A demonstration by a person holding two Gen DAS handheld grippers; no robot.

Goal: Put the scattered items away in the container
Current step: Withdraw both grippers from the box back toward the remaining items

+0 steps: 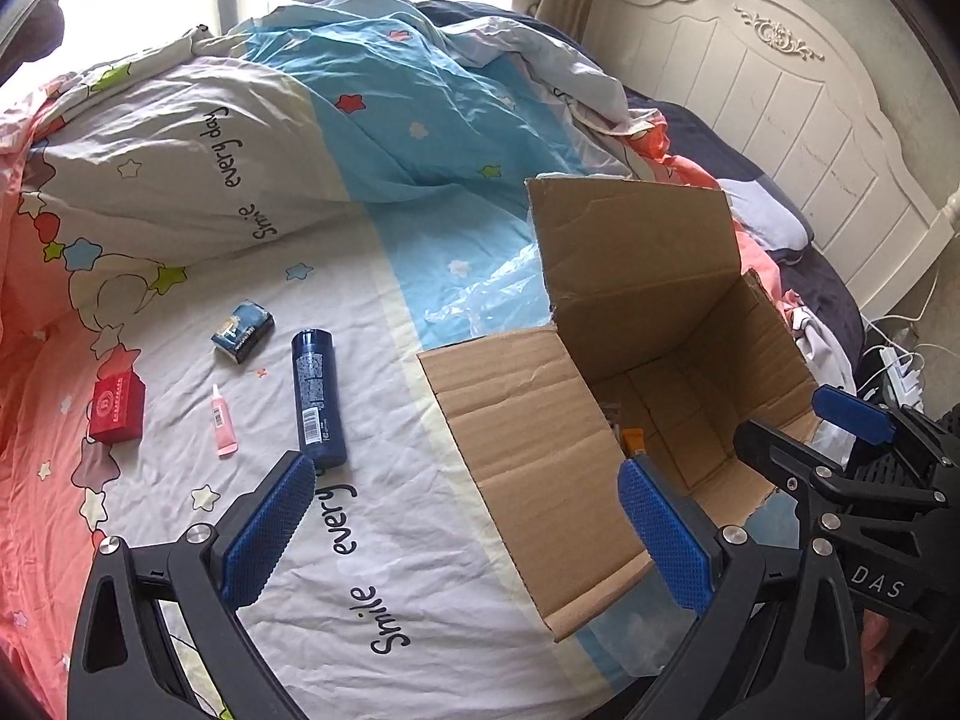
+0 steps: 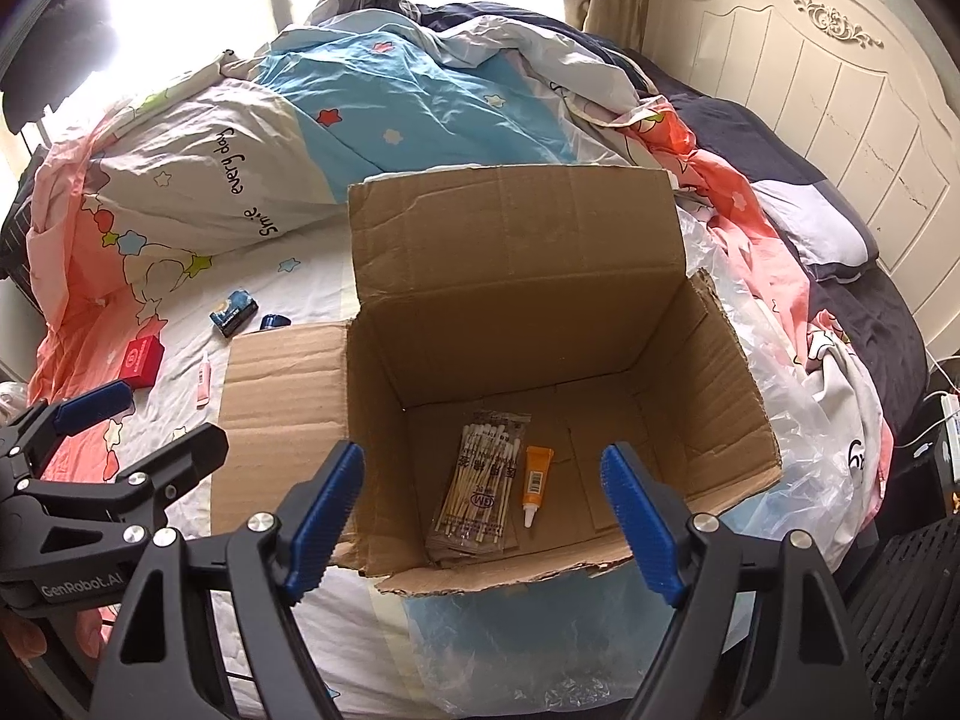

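Nearest the cameras, the left gripper [image 1: 465, 522] is held with its blue-padded jaws spread wide and nothing between them, above the printed bedsheet [image 1: 420, 540]. The right gripper [image 2: 483, 516] is likewise held open and empty, over the near edge of the open brown cardboard box [image 2: 516, 276]. On the box floor a clear packet of cotton swabs [image 2: 480, 480] is seen beside a small orange tube [image 2: 536, 480]. Further out, left of the box, a dark blue cylindrical bottle [image 1: 317, 396] lies on the sheet, with a small pink tube [image 1: 223, 422], a red rectangular box [image 1: 118, 409] and a dark blue packet [image 1: 243, 330] near it. Beyond, a rumpled quilt [image 1: 390, 90] and a white headboard [image 1: 780, 90] are seen.
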